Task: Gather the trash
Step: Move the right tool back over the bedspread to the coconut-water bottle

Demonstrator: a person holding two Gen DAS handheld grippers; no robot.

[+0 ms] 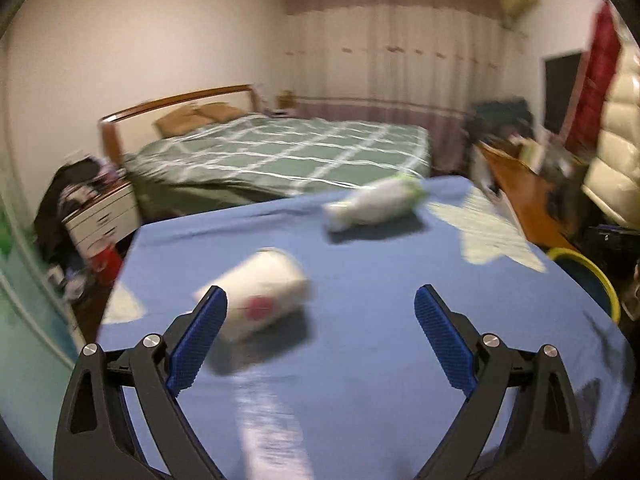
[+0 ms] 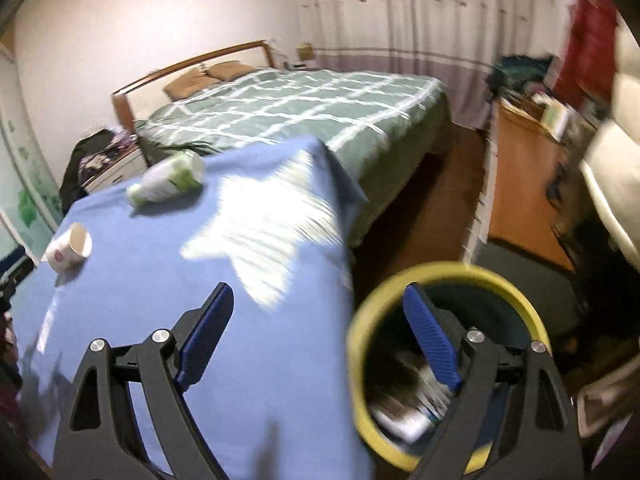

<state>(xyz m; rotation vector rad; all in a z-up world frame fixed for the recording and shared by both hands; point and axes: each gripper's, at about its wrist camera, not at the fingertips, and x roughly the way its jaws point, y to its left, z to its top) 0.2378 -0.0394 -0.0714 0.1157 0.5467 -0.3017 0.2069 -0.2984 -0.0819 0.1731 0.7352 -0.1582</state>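
Both views are motion-smeared, so print on the trash is unreadable. The paper cup (image 1: 262, 294) lies on its side on the blue tablecloth (image 1: 380, 320), a red mark on its wall; your left gripper's near pad (image 1: 198, 338) cuts off its lower end. The green-and-white bottle (image 1: 376, 202) lies on its side farther back, well apart from the cup. What sits inside the yellow-rimmed bin (image 2: 448, 272) is a blurred jumble; packaging, no more can be told. Your hands are out of frame. Your left gripper (image 1: 320, 340) points low across the cloth, jaws wide apart, holding nothing, the cup just beside its left finger. Your right gripper (image 2: 318, 336) straddles the table edge and the bin mouth, jaws spread, empty. A green checked bed (image 1: 288, 152) stands beyond.
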